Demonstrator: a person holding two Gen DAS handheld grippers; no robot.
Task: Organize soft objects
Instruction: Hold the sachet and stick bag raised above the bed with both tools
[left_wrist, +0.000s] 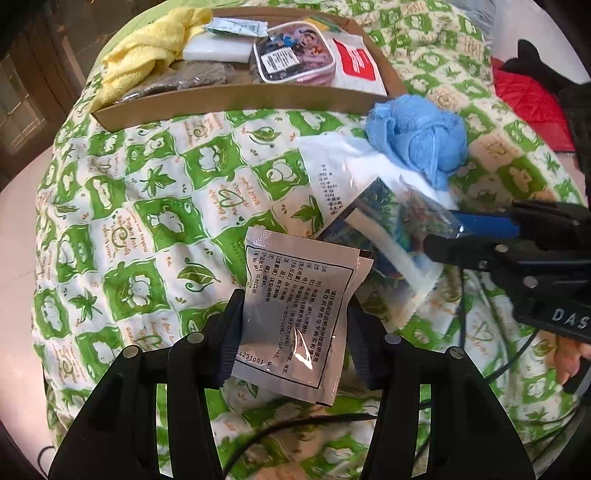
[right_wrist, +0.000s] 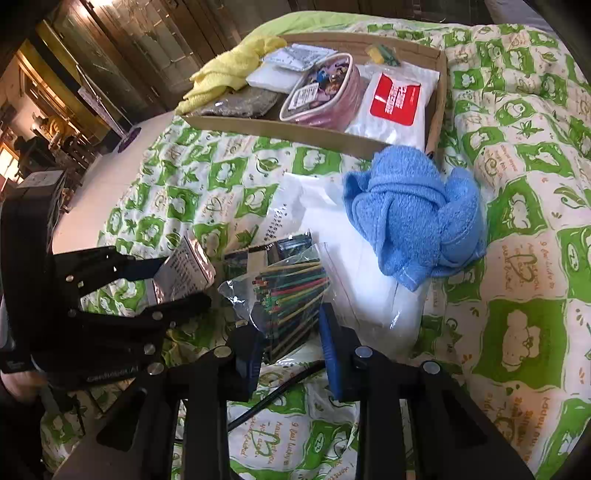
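Left gripper (left_wrist: 291, 332) is clamped on a silver foil sachet (left_wrist: 295, 314), pads pressing both long edges. The sachet's long axis runs away from the camera, slightly tilted, far end leaning right; it has black Chinese print in a ruled box, a glossy crinkled face, and sits lifted just above the green-and-white quilt (left_wrist: 147, 206).

Right gripper (right_wrist: 291, 343) is pinched on a clear plastic bag of coloured sticks (right_wrist: 291, 295). The sticks lie roughly parallel, pointing up and right in the right wrist view; the bag is crumpled at its near-left corner. It rests over a flat printed packet (left_wrist: 373, 221) and against a white plastic pouch (right_wrist: 369, 288) on the quilt.

On the pouch's far end sits a knotted blue towel (right_wrist: 413, 210).

Furthest away is a shallow cardboard tray (right_wrist: 295, 134) holding a yellow towel (right_wrist: 229, 70), a white sponge block (right_wrist: 269, 79), a dark flat packet (right_wrist: 240, 101), a pink-trimmed zip pouch (right_wrist: 321, 90) and a white bag with a red label (right_wrist: 395, 101).
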